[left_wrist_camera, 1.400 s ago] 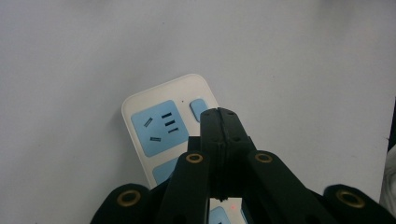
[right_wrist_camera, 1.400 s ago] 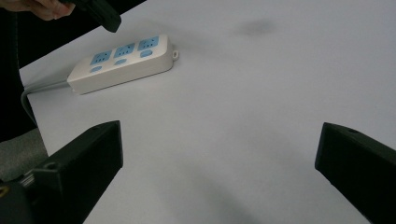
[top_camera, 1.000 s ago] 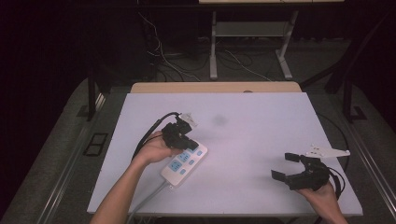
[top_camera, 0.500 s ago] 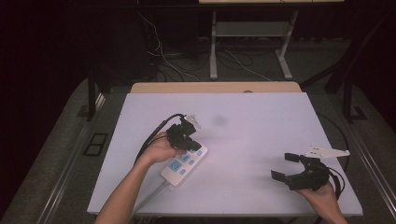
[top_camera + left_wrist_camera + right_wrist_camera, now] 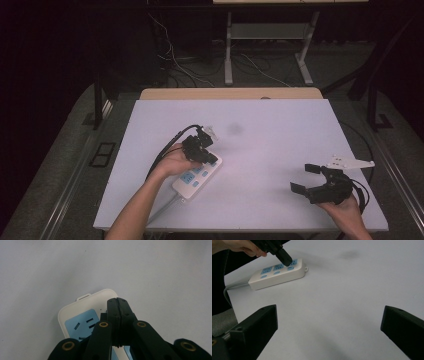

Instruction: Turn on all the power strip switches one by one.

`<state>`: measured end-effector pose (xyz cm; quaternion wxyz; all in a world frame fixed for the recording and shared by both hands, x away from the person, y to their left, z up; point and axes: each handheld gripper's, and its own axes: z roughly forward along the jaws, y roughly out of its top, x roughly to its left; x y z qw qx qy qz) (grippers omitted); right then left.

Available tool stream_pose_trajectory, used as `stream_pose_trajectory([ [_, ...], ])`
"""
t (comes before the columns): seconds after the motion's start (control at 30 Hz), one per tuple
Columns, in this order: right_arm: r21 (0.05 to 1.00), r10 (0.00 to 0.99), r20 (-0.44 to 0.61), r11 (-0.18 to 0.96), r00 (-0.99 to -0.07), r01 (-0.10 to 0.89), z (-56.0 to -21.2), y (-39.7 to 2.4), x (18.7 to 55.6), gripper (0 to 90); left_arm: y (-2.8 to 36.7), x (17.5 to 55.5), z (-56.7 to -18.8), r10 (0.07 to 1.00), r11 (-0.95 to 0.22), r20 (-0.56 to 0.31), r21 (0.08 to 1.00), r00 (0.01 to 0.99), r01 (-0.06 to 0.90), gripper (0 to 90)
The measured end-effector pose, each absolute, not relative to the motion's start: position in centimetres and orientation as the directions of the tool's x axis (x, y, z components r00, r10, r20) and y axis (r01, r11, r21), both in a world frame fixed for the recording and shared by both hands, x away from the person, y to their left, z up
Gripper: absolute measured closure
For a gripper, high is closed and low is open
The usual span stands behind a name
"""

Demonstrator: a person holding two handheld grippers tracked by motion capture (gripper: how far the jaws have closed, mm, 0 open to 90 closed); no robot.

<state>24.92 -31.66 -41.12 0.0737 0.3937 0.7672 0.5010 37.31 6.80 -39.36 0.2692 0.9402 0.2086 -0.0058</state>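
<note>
A white power strip (image 5: 196, 177) with blue sockets lies slantwise on the white table, left of centre. My left gripper (image 5: 213, 159) is shut, its joined tips pressed down over the strip's far end socket (image 5: 83, 323). Nothing is held between the jaws in the left gripper view, where that gripper (image 5: 117, 301) hides part of the strip (image 5: 100, 296). My right gripper (image 5: 306, 178) hovers near the table's front right, open and empty. In the right gripper view the right gripper (image 5: 329, 317) points toward the strip (image 5: 277, 275) and the left gripper (image 5: 285, 259).
The strip's grey cord (image 5: 164, 208) runs off the front edge of the table (image 5: 280, 125). A faint dark smudge (image 5: 233, 129) marks the board beyond the strip. Cables and a stand's legs (image 5: 228, 55) lie on the floor behind.
My left gripper has slid a little right along the strip toward its far end. The right gripper has barely moved.
</note>
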Motion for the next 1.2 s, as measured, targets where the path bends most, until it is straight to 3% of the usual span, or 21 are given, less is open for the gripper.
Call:
stream_pose_trajectory([
  [1.2, 0.829, 0.679, 0.278, 0.188, -0.68, 0.526, -41.0, -31.72, 24.82, 0.8, 6.86, 37.49, -40.3, 0.422, -0.738, -0.16, 0.512, 0.892, 0.44, 89.7],
])
